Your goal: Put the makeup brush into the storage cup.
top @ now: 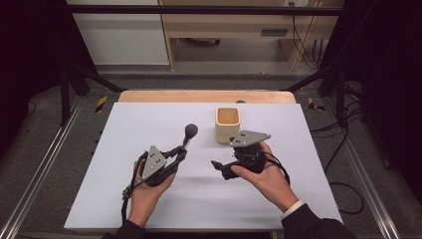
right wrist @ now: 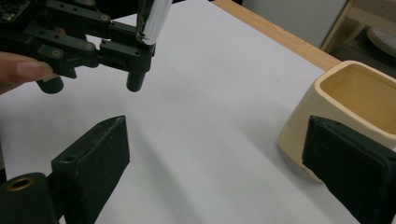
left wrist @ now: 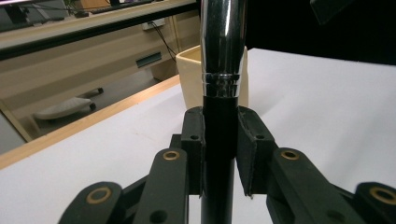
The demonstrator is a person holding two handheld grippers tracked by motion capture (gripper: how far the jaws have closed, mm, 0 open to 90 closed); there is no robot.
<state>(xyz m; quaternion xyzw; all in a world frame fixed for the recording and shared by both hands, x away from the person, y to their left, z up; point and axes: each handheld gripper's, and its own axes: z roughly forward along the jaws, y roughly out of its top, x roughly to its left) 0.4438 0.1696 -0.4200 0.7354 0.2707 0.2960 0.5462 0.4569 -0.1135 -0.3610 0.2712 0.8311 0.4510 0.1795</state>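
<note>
Jaws of the left gripper (top: pixel 180 152) were clamped on the black handle of a brush (top: pixel 190 131), held upright above the table (top: pixel 149 124) left of centre. Jaws of the right gripper (top: pixel 219 168) were spread wide, empty, with the cream cup (top: pixel 228 124) just beyond, toward the far right.

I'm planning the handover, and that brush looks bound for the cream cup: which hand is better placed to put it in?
Left, probably: the left gripper already clamps the brush upright, beside the cup. The right gripper is open with nothing between its jaws.
</note>
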